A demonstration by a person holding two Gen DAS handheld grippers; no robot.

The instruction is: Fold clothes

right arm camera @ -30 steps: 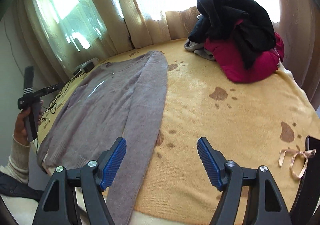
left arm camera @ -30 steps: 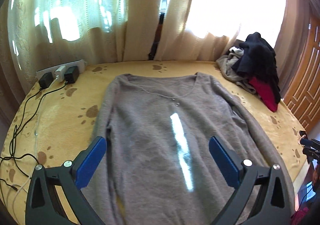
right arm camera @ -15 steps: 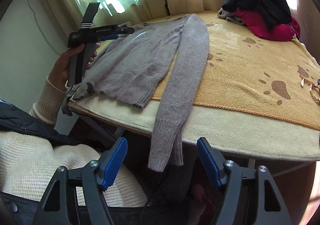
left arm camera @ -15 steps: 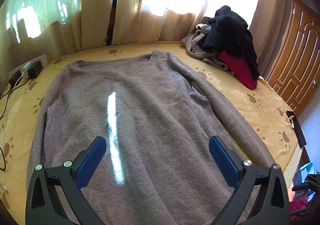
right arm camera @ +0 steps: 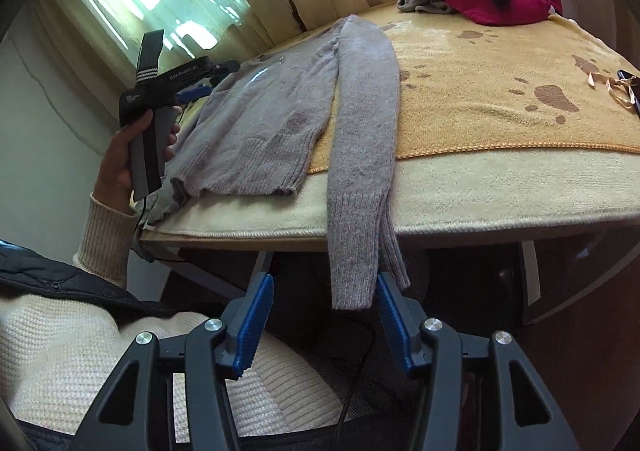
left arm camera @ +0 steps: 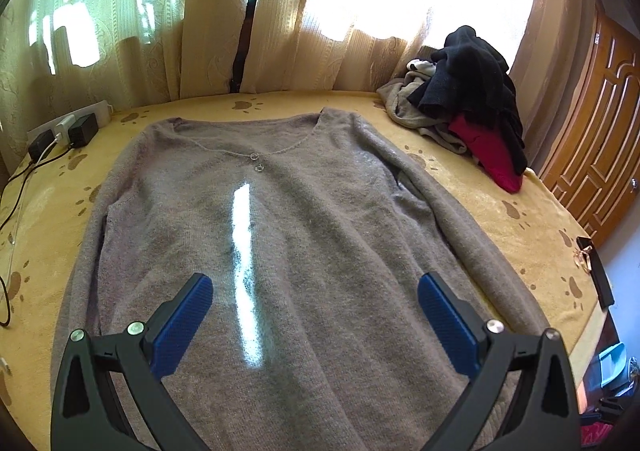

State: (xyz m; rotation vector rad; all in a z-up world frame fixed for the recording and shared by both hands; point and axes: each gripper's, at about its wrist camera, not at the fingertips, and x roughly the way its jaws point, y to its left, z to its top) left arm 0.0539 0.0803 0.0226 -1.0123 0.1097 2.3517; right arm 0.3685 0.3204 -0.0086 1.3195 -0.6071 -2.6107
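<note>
Grey sweater (left arm camera: 280, 251) flat on table; left tongs (left arm camera: 316, 315) open, right tongs (right arm camera: 324, 315) closing around dangling cuff (right arm camera: 352, 275).

Fuzzy matt knit sweater (left arm camera: 304, 243) on plush yellow terry blanket (left arm camera: 520, 219).

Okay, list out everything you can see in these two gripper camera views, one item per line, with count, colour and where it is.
Grey knitted sweater: one, grey, spread flat on the table, one sleeve cuff hanging over the near edge.
Yellow paw-print table cover: one, yellow with brown prints, over the whole tabletop.
Heap of unfolded clothes: one pile, black, red and grey, far right corner.
Power strip with plugged-in adapters: one, white with black plugs, far left edge.
Curtains: cream, behind the table.
Wooden door: one, brown, right side.
Beige ribbon: one, right edge of the table.
Left gripper: fingers wide apart above the sweater's body.
Right gripper: fingers closing, cuff between them.
</note>
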